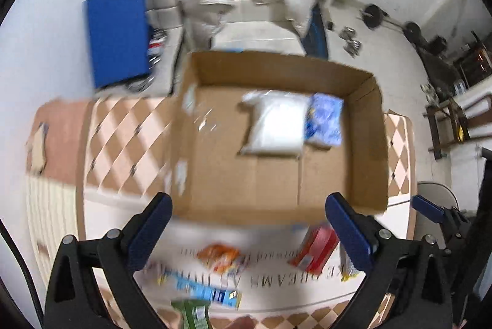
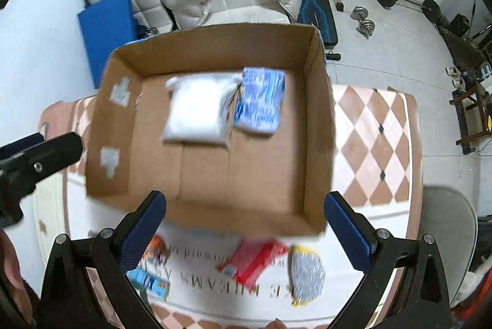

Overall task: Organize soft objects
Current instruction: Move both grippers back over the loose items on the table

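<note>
Right wrist view: our right gripper [image 2: 244, 224] has its jaws spread, empty, low in frame over the cardboard box [image 2: 316, 120]. Inside, mid-frame, a white pouch [image 2: 196, 111] touches a blue packet [image 2: 259, 100]. Our left gripper [image 1: 249, 224] also gapes empty.

Matt brown cardboard box [image 2: 316, 126] holds a glossy white plastic bag [image 2: 196, 111] (beside a shiny blue-printed packet [image 2: 259, 100]).

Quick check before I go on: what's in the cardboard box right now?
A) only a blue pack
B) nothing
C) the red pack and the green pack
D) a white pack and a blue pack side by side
D: the cardboard box holds a white pack with a blue pack right beside it; the red pack lies outside on the table.
</note>
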A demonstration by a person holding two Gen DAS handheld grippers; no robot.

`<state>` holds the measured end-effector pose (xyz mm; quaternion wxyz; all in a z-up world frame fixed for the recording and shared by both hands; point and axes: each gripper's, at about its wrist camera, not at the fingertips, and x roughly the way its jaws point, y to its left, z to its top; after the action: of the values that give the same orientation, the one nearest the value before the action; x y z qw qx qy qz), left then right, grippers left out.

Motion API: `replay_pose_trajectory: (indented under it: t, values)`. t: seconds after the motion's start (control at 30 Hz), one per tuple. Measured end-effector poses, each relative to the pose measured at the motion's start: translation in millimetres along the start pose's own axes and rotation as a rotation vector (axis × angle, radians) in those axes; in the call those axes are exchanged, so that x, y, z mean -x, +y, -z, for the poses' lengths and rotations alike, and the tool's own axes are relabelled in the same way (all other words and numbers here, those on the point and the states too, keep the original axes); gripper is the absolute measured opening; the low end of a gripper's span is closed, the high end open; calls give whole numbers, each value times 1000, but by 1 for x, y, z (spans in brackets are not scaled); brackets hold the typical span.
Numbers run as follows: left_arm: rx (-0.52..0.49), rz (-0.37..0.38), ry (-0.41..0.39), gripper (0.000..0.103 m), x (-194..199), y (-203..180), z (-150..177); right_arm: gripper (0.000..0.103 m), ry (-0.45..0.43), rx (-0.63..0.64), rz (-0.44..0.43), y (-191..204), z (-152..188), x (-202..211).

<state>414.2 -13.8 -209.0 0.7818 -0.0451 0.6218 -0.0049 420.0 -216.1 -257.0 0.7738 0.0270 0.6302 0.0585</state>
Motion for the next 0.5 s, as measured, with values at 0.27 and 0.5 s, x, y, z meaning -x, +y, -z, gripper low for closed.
replay_pose_trajectory:
  t: [0.27, 0.5]
  values:
    - [310, -24, 186, 102, -45, 91, 148, 103, 88, 21, -51, -23, 108, -15]
    - [315, -66, 392, 101, -121, 115, 250, 103, 203, 55, 38, -53, 161, -62]
